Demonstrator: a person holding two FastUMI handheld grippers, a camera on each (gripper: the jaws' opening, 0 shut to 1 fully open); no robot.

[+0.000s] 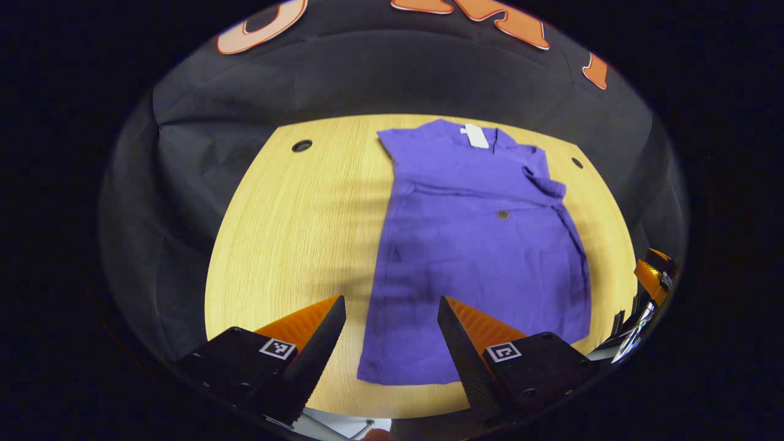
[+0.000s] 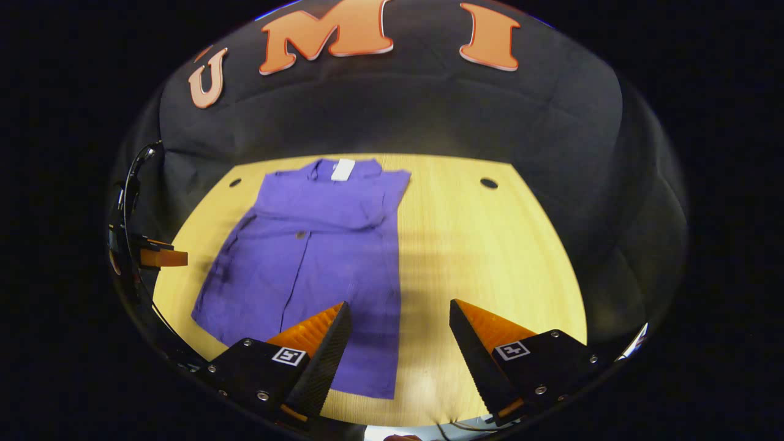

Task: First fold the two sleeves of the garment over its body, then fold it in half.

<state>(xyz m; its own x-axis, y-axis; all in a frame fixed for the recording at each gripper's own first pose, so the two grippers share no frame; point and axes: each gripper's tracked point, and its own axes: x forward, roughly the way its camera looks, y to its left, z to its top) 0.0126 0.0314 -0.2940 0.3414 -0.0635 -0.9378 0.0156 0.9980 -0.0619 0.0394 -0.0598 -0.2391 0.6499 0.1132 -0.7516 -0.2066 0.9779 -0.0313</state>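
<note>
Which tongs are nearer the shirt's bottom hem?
Left, slightly, as far as the views show. The left tongs hang open right over the purple shirt's hem; the right tongs hang open straddling its side edge, half over bare table.

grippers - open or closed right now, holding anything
Left gripper: open, holding nothing, above the purple shirt.
Right gripper: open, holding nothing, above the shirt's edge.

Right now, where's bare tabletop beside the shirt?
Wide bare table on the left hand-held gripper side, from the purple shirt out to the table edge; likewise beyond the shirt's other edge. The near hem is tight.
</note>
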